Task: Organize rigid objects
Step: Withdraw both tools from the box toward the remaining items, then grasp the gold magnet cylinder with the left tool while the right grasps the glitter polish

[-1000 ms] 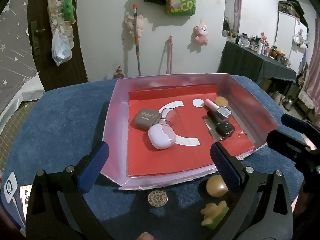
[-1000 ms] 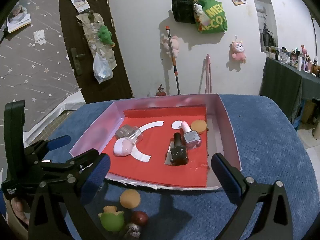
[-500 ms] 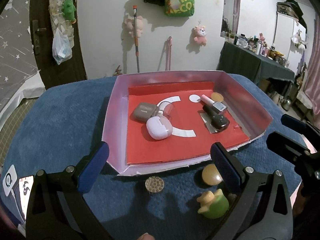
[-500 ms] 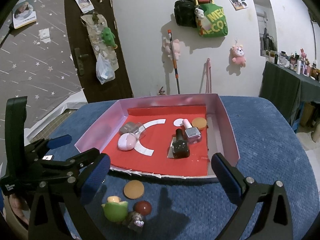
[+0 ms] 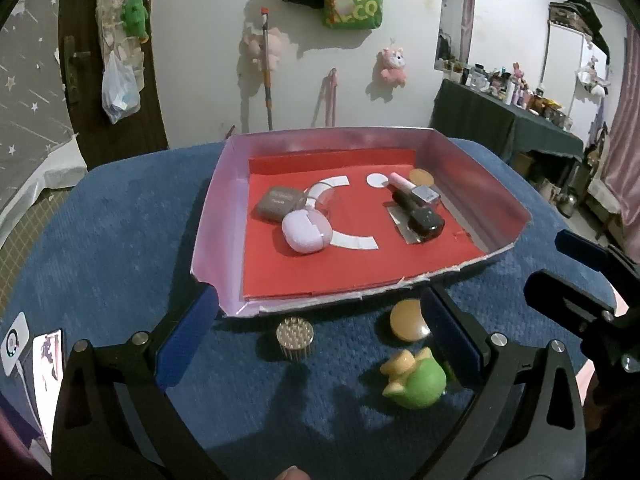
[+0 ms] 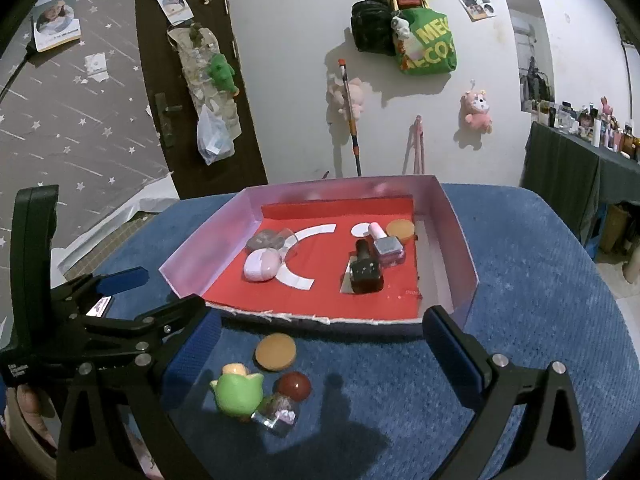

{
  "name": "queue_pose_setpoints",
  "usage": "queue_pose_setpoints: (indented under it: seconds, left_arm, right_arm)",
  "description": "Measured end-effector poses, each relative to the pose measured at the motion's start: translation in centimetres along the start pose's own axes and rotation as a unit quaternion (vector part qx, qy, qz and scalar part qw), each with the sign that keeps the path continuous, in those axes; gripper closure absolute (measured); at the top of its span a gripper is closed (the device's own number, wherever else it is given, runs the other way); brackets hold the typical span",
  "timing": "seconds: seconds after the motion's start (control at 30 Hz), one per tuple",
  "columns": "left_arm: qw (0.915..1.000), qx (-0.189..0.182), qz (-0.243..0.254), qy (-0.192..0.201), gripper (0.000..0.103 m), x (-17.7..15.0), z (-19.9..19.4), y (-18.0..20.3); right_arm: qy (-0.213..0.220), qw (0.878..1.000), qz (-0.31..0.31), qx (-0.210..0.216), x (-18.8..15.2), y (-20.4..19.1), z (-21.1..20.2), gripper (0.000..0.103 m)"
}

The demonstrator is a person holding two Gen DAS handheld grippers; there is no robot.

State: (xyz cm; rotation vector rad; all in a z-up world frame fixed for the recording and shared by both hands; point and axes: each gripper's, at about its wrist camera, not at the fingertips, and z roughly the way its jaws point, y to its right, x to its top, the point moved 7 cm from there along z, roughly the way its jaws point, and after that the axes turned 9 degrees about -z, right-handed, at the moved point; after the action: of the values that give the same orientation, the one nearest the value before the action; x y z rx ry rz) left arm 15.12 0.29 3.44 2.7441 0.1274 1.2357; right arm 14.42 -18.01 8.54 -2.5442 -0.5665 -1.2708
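Between placements: both the left gripper [image 5: 320,332] and right gripper [image 6: 320,348] hover wide-fingered and empty over loose items on the blue worktop [image 6: 540,280] before the tray [image 6: 466,256]; next, close on the green figurine [image 6: 237,394].

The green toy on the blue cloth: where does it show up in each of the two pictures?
Left wrist: green toy low and right of centre, beside the right-hand finger.
Right wrist: green toy low and left of centre.
Shared landmark: the orange disc just behind it, before the tray.
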Motion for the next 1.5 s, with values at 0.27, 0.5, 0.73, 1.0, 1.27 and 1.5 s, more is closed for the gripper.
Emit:
queue_pose_setpoints:
  seconds: [0.27,0.5,0.73,1.0,1.27,1.5]
  left_arm:
    - [1.0000,0.000,0.002,-0.006,0.000,-1.0,-0.2,0.1]
    - [0.9999,0.000,-0.003,-0.012,0.000,-1.9,-0.3,-0.2]
    - [0.9994,-0.007,-0.015,-0.031,0.000,-3.1,0.2,-0.9]
    - [0.9980,0.000,-0.040,-0.049,0.000,-4.2,1.0,-2.9]
    - [0.9969,0.015,-0.050,-0.059,0.000,-4.6,2.2,-4.3]
    - [0.9966,0.018,-0.045,-0.067,0.000,-4.9,3.1,-4.4]
  right_arm:
    - [-0.005,1.000,0.001,0.005,-1.5,-0.7,-0.3,0.000]
    - [-0.014,1.000,0.003,0.007,-2.6,-1.0,-0.3,0.000]
    - [-0.024,1.000,-0.002,0.010,-3.7,-1.8,0.1,0.000]
    - [-0.048,0.999,-0.007,0.018,-5.5,-2.6,1.1,0.008]
    - [-0.075,0.997,-0.021,0.014,-7.7,-3.2,1.9,0.011]
    - [-0.095,0.995,-0.038,-0.019,-8.6,-2.9,2.8,0.012]
